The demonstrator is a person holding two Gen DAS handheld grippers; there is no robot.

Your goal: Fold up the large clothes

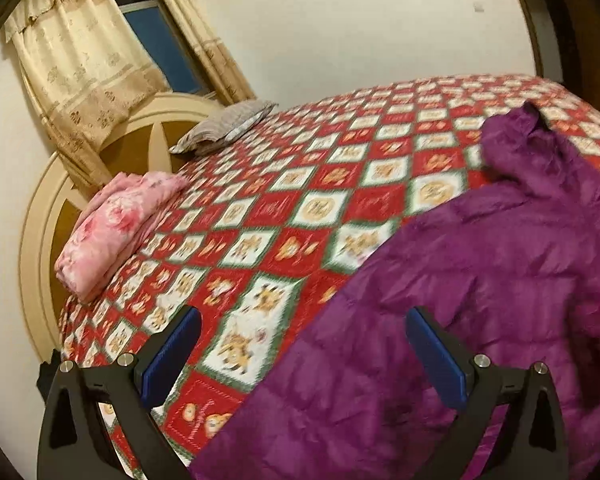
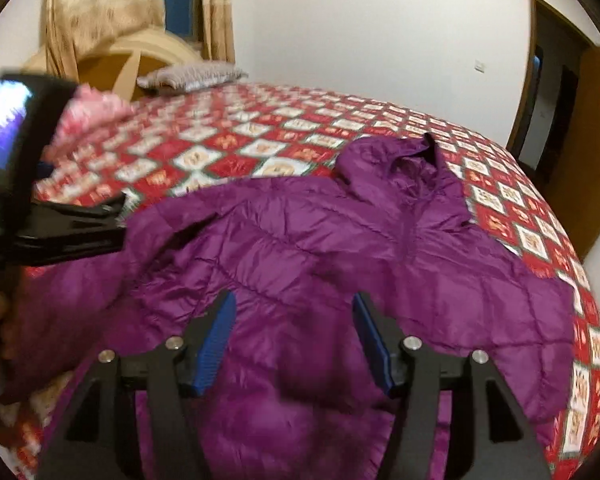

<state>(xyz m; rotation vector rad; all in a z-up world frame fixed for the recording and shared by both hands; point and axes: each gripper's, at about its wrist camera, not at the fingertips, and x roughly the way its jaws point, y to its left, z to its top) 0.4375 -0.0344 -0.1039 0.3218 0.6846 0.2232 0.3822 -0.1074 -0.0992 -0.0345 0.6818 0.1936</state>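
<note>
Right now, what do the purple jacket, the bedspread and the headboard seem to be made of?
Purple jacket: probably thin nylon or polyester shell with padded filling; it shines and shows stitched quilt lines.
Bedspread: seemingly matte printed cloth, a red, white and green diamond pattern.
Headboard: apparently painted wood, cream arches around brown panels; blur leaves it open.
</note>
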